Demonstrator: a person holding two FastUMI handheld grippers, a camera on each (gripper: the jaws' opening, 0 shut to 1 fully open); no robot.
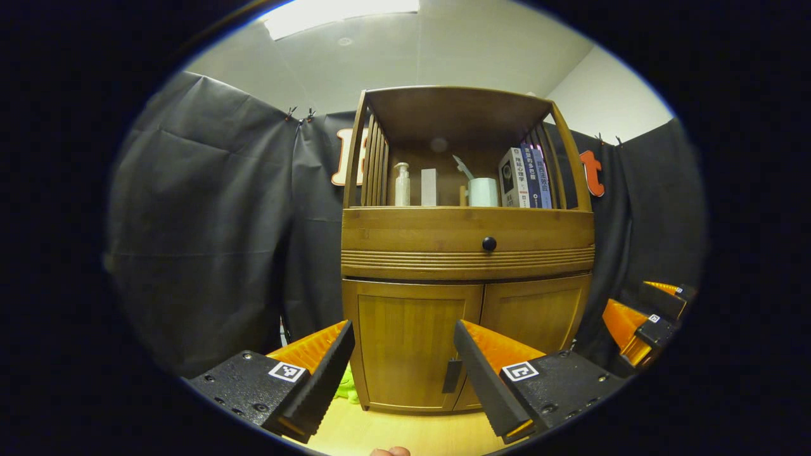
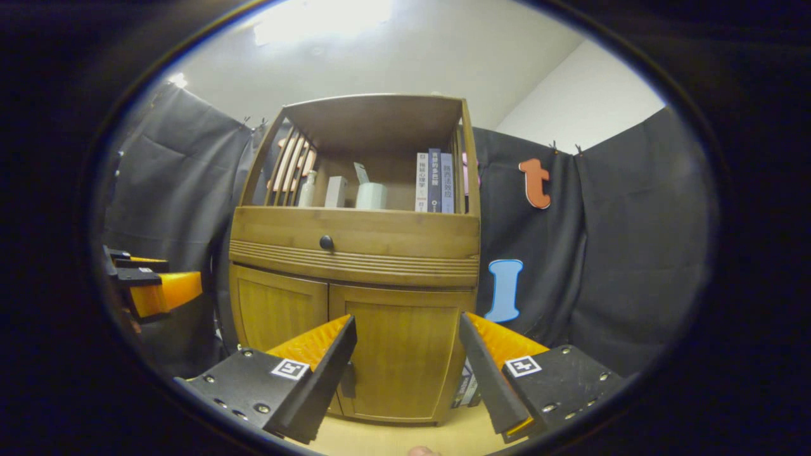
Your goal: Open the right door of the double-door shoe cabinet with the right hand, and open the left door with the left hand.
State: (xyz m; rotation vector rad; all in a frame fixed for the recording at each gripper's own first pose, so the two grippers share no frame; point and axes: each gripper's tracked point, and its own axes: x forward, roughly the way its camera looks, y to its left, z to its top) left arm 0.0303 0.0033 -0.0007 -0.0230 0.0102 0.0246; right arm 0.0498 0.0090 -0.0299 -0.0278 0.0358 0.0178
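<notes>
Approach step, nothing gripped. Left gripper (image 1: 402, 364) spread wide before left door (image 1: 412, 342); right gripper (image 2: 408, 361) likewise released before right door (image 2: 399, 354). Both doors closed, low on cabinet front (smooth slatted-grain wood, flat panels). Next: right handle (image 2: 348, 380) likely, pinch and pull.

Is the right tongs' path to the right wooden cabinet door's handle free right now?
Probably yes: the right tongs are open, facing the closed right wooden door, its dark handle showing between the fingers, nothing between.

book spines (image 1: 531, 178) unreadable, green object (image 1: 347, 385) — half hidden
</notes>
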